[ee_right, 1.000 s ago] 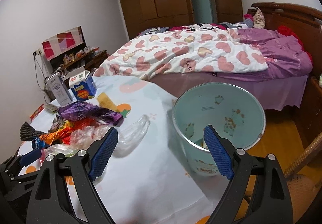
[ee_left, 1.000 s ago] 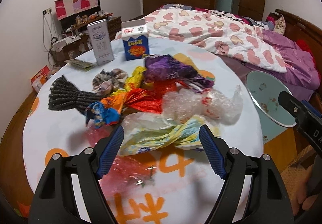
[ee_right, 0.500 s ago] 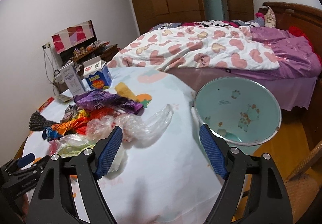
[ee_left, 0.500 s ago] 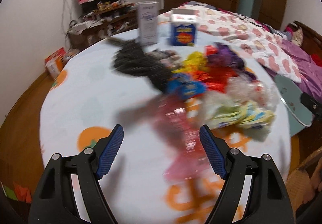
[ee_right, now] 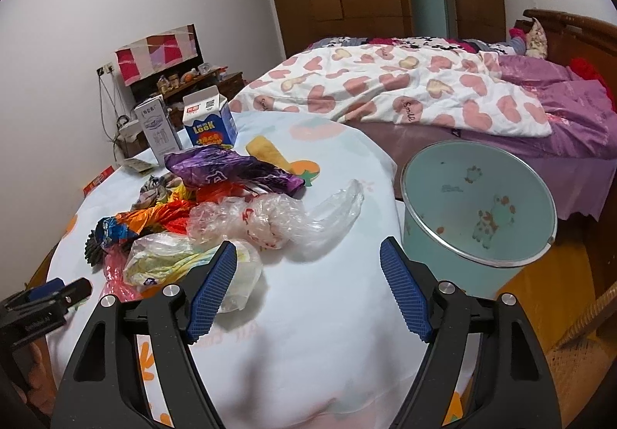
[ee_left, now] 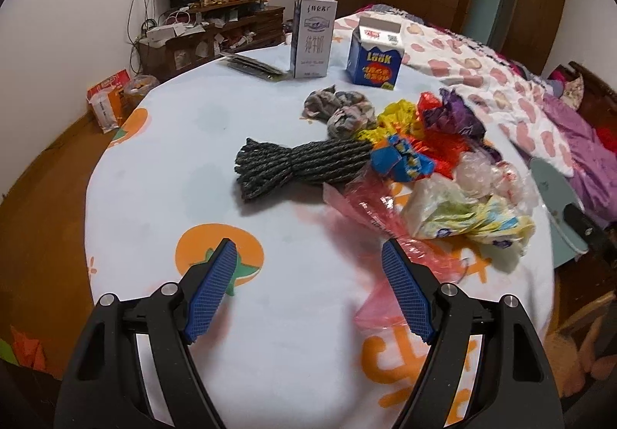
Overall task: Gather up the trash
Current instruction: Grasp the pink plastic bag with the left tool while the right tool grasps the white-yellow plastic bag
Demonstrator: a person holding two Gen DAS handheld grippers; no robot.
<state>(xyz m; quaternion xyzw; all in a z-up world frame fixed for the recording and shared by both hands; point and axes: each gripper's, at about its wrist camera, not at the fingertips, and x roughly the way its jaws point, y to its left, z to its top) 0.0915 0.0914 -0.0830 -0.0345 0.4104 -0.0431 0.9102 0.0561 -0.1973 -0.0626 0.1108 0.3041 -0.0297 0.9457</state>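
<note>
A pile of trash lies on the round table [ee_left: 162, 174]: a pink plastic bag [ee_left: 380, 220], a pale yellow-green wrapper [ee_left: 459, 213], a clear plastic bag [ee_right: 277, 217], orange, blue and purple wrappers [ee_right: 231, 168], and a dark rope bundle [ee_left: 293, 162]. My left gripper [ee_left: 308, 286] is open and empty above the table's near left part, its right finger close to the pink bag. My right gripper [ee_right: 306, 288] is open and empty, just in front of the clear bag. A light blue trash bin [ee_right: 478, 205] stands on the floor right of the table.
A blue milk carton [ee_left: 374, 56] and a white carton [ee_left: 313, 37] stand at the table's far side, with a grey scrunchie [ee_left: 339, 112] in front. A bed [ee_right: 424, 93] with a heart quilt lies beyond the bin. The left gripper shows at the right wrist view's lower left [ee_right: 42, 298].
My left gripper has swung left, from over the wrappers to the table's left side, facing the rope. My right gripper has moved left from the bin toward the clear bag.
</note>
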